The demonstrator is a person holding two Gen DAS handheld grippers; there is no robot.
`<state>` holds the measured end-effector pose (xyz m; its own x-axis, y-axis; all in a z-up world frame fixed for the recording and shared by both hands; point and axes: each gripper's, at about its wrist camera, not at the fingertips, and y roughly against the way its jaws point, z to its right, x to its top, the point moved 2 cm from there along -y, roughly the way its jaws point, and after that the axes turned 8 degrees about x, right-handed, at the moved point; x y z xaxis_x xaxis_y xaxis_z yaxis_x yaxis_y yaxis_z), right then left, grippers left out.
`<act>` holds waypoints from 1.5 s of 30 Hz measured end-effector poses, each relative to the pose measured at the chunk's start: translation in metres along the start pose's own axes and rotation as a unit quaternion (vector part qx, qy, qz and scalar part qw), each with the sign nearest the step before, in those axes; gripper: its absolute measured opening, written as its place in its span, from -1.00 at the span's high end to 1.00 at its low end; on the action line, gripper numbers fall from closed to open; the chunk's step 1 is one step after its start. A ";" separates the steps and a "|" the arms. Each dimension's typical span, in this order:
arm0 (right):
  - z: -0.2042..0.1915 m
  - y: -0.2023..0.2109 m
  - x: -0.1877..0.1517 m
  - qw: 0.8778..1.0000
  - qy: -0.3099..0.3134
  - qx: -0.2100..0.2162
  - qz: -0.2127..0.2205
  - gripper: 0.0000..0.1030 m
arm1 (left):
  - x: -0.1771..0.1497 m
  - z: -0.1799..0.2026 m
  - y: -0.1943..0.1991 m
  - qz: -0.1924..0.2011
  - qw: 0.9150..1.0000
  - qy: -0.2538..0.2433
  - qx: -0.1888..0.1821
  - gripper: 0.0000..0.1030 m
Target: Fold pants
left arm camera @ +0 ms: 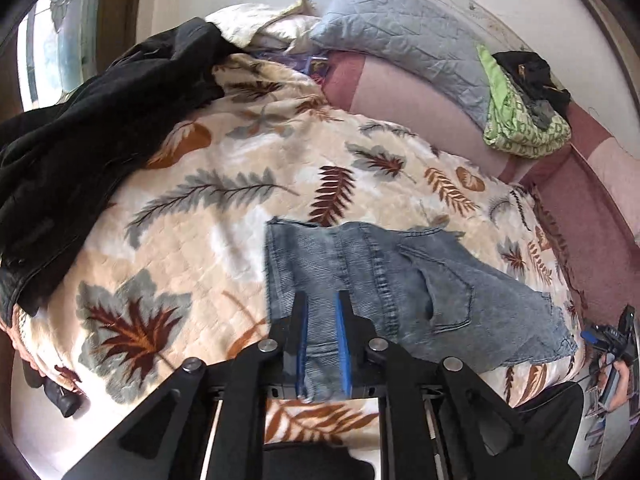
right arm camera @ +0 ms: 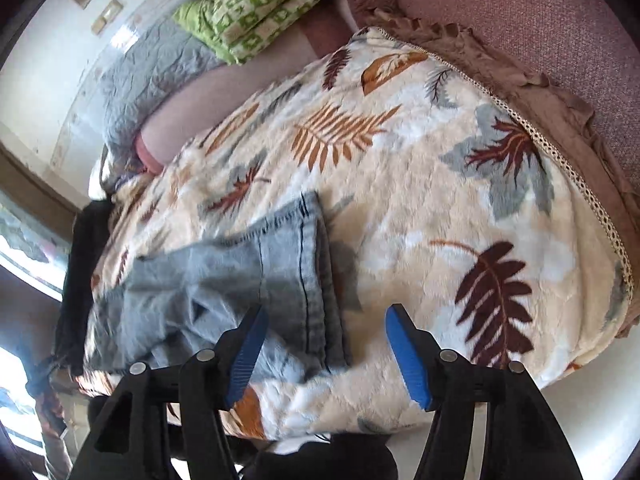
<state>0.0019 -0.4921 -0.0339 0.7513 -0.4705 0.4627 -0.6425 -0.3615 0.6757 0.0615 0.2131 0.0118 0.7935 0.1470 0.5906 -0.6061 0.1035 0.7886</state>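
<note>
While jeans (left arm camera: 400,280) lie on blanket (left arm camera: 200,208); right gripper (right arm camera: 326,344) agape

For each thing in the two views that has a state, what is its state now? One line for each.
jeans: folded, lying flat on the leaf-print blanket.
left gripper: jaws slightly apart, denim between the pads; whether they press cannot be told.
right gripper: open, over the jeans' edge, holding nothing.
black garment: unfolded, heaped at the blanket's edge.
green patterned cloth: folded, on the pink sofa.
</note>
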 end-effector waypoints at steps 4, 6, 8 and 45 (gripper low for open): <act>-0.004 -0.046 0.033 0.998 -0.040 0.013 -0.044 -0.27 | -0.007 0.063 -0.024 -0.017 0.997 -0.074 -0.013 0.39; -0.005 -0.077 0.038 0.996 -0.029 -0.019 -0.087 -0.25 | -0.019 0.080 -0.048 -0.046 0.995 -0.092 -0.002 0.39; -0.008 -0.097 0.038 0.993 -0.014 -0.042 -0.108 0.49 | -0.032 0.082 -0.072 -0.075 0.993 -0.096 0.013 0.39; -0.120 -0.101 -0.081 0.963 -0.171 0.204 -0.042 -0.61 | -0.056 0.015 -0.033 -0.053 0.982 0.168 -0.065 0.33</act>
<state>0.0240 -0.3205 -0.0708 0.7549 -0.6377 0.1536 -0.6396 -0.6637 0.3878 0.0378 0.1872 -0.0443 0.8026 0.4423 0.4003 -0.5409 0.2568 0.8009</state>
